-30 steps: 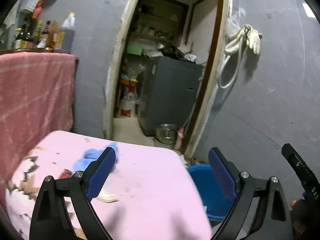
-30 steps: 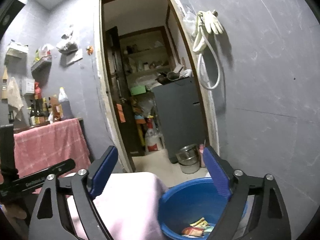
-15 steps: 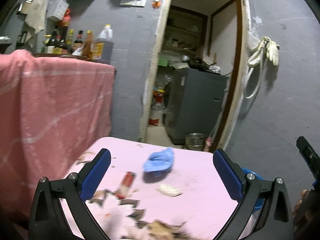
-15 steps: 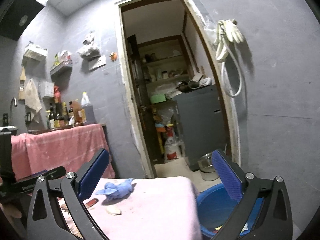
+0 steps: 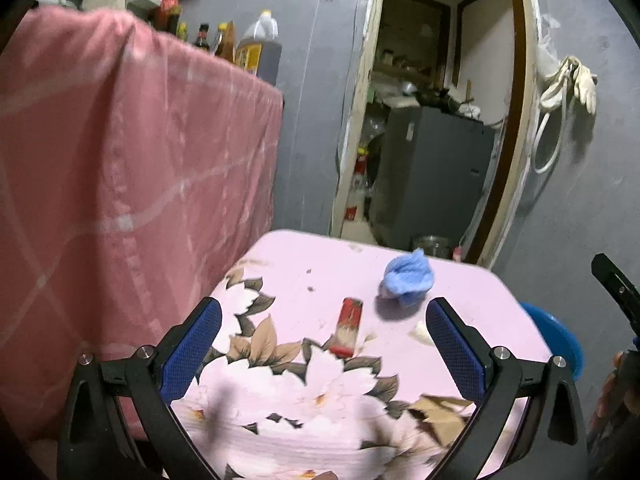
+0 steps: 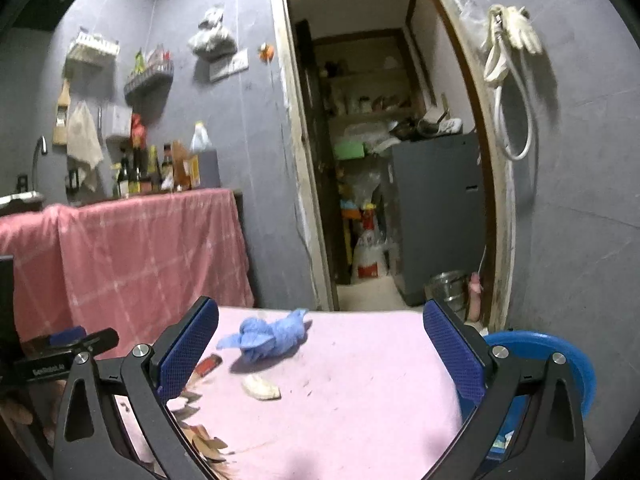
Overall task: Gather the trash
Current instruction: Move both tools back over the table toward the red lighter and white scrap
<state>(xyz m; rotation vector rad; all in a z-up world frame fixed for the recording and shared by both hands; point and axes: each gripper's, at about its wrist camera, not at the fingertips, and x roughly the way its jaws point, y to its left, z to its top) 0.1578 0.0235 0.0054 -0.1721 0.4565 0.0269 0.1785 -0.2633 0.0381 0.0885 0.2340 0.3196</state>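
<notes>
Trash (image 5: pixel 408 282) on table (image 5: pixel 460 280), both tongs (image 5: pixel 323 340) (image 6: pixel 320 346) wide apart, empty

Grey walls (image 6: pixel 580 220) enclose the room, and an open doorway (image 6: pixel 384 160) with a worn pale frame leads into a cluttered storeroom holding a dark grey cabinet (image 6: pixel 436 208) and shelves (image 6: pixel 368 108). Left of the doorway, a counter draped in pink checked cloth (image 6: pixel 140 248) carries bottles (image 6: pixel 160 168). Pale gloves (image 5: pixel 576 80) and a white hose (image 6: pixel 516 120) hang right of the frame
</notes>
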